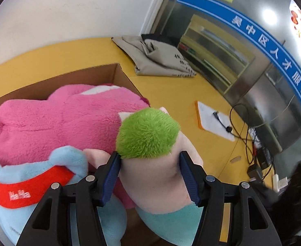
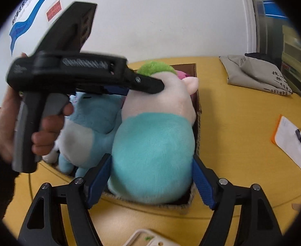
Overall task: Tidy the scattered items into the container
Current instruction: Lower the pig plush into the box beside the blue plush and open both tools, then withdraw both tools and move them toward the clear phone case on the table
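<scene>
Plush, light and squashy, the green-haired doll (image 1: 150, 155) sits in the cardboard box (image 1: 101, 75), left gripper (image 1: 150, 176) fingers pinching its neck, right gripper (image 2: 150, 182) fingers bracketing its teal body.

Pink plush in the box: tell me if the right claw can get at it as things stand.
Probably not. The right claw sits around the green-haired doll, which with the blue plush blocks the pink plush behind it.
</scene>
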